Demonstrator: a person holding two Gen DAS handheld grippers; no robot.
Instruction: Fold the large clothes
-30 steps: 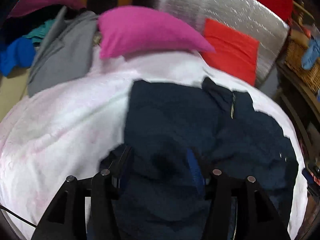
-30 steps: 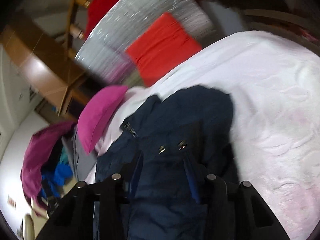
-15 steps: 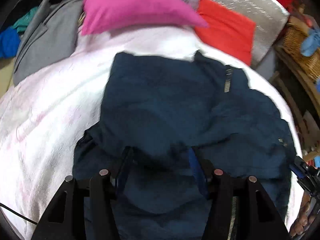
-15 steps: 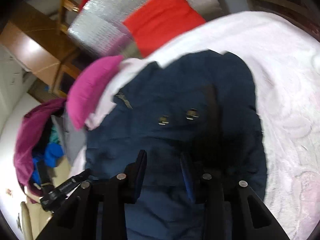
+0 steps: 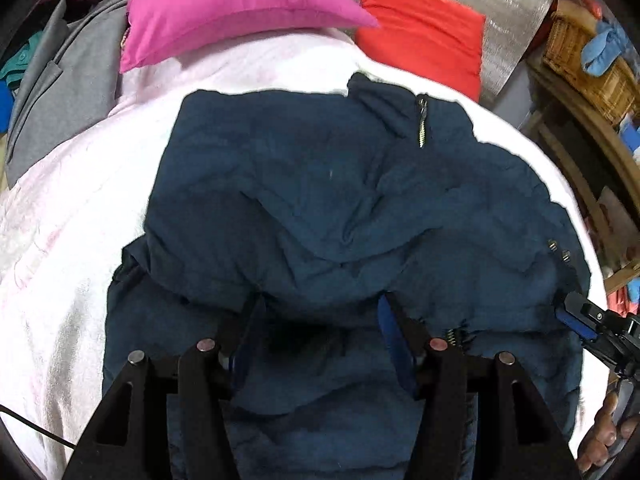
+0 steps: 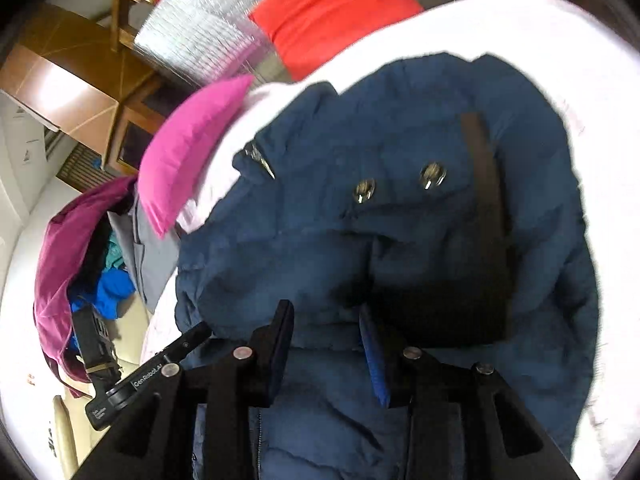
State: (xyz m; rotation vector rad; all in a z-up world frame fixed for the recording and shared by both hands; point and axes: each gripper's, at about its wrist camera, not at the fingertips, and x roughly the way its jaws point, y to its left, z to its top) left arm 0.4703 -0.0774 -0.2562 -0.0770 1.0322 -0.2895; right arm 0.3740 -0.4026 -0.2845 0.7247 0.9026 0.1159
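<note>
Left gripper [image 5: 320, 328] pointed steeply down over the jacket [image 5: 340, 200]; jaws spread, a bulge of navy fabric sits between them, but whether the pads actually press on it I cannot tell. Right gripper [image 6: 326, 344] is narrower; its jaws have just been closing, with jacket fabric between them — grip not confirmable either, fabric runs under and past the fingers. Right gripper also shows at the right edge of the left view [image 5: 588, 320], at the jacket's edge, with fingers of a hand [image 5: 604, 436] below it.

Jacket lies bunched and partly folded over itself on the white bedspread [image 5: 72, 240]; zipper [image 5: 422, 126] near the collar at the far side; two snaps [image 6: 400, 184] face up beside a dark strip [image 6: 484, 184].

Beyond: pink pillow [image 5: 236, 12] and red cushion [image 5: 424, 28] against a silver panel [image 5: 508, 4]; grey garment [image 5: 60, 92] left of the pillow; clothes pile [image 6: 80, 256] off the bed's side.
</note>
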